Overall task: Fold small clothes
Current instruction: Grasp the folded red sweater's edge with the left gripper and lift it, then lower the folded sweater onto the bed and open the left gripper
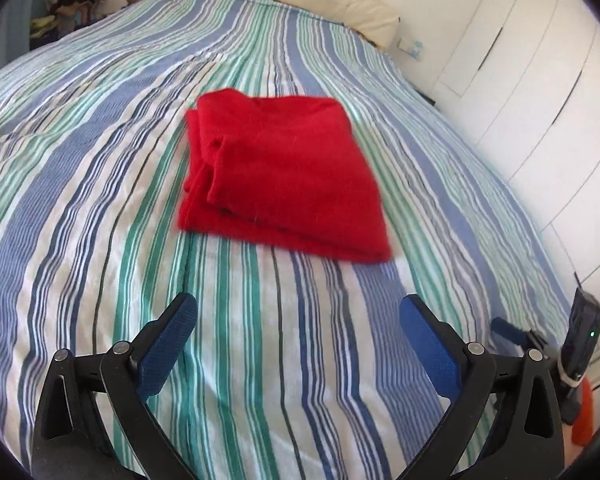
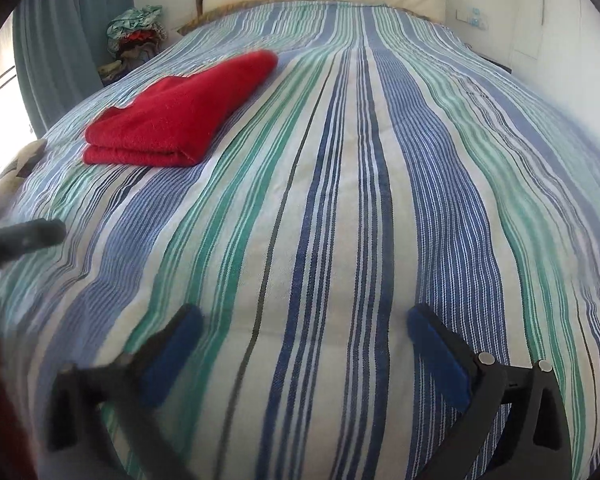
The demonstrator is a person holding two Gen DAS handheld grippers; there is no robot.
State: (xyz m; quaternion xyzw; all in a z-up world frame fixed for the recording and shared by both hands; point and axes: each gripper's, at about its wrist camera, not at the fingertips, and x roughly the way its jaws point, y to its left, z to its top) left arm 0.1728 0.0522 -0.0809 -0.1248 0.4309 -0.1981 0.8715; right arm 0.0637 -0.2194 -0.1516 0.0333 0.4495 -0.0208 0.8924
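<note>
Now folded red cloth [image 1: 284, 176] on striped bedspread [image 1: 100, 200]

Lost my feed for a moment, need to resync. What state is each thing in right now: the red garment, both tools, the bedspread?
Red garment: folded into a layered rectangle, lying flat on the bedspread, not held.
Left tool: open, empty, short of the garment.
Right tool: open, empty, over bare bedspread, garment off to its left.
Striped bedspread: spread over the bed, slightly wrinkled.
Clothes pile: heaped, unfolded, beside the bed's far corner.
</note>
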